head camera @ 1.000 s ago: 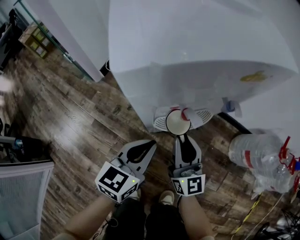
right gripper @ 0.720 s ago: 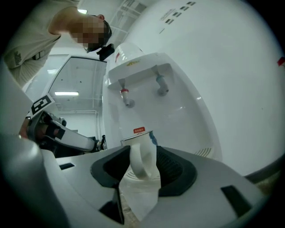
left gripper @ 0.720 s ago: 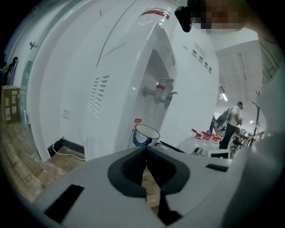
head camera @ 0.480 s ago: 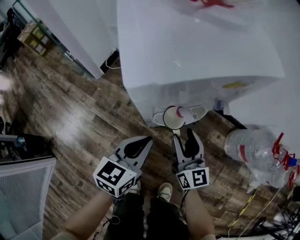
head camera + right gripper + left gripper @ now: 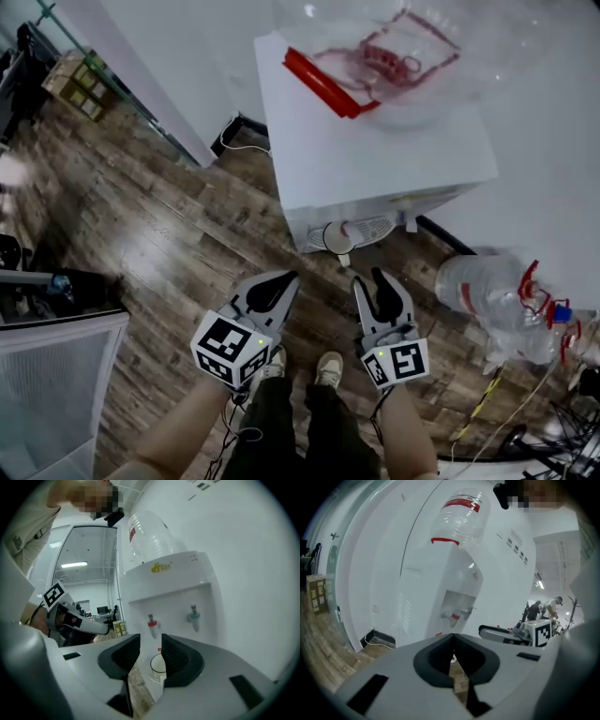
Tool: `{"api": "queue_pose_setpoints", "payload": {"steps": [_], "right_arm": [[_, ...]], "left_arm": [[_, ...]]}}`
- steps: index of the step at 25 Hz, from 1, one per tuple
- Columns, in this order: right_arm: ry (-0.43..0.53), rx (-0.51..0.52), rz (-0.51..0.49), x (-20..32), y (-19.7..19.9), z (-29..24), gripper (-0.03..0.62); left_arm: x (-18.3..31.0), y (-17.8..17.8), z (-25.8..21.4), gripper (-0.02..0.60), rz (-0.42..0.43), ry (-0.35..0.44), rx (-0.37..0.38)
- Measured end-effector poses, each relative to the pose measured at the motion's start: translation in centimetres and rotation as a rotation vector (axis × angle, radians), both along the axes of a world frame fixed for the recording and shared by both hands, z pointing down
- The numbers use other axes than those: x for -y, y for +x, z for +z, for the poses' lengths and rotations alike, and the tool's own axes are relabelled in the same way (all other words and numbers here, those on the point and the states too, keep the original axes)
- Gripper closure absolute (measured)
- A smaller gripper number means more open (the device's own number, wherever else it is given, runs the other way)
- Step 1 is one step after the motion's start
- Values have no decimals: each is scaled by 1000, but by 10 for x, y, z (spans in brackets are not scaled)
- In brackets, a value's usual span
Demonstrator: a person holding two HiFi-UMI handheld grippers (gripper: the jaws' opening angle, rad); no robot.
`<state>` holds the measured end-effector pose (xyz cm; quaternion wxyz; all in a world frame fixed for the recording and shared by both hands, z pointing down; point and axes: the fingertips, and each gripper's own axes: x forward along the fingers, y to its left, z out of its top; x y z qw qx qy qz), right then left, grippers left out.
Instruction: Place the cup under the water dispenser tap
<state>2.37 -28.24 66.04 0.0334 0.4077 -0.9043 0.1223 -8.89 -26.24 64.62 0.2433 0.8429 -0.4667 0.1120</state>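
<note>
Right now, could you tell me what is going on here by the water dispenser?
A person stands facing the water dispenser with a gripper in each hand. The cup sits on the drip tray under the red tap, touched by neither. The right gripper is open and empty, its fingers having just been closing partway; the left gripper is shut.

White cup [image 5: 158, 665] — red tap [image 5: 152, 626], teal tap [image 5: 193, 617], white dispenser [image 5: 173, 581].

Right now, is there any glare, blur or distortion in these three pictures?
Head view: dim, with a pale glare patch on the wooden floor. Left gripper view: strong fisheye, black corners, the water dispenser curves. Right gripper view: same fisheye; the cup is fairly sharp, the near jaws soft.
</note>
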Motion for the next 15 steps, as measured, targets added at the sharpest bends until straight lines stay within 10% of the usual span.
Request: {"api": "queue_pose_setpoints", "payload": {"steps": [15], "right_arm": [[-1,-90,-49,-39,-2,-220,543]], "left_arm": [[-17,-6,-179,575,46,72,36]]}}
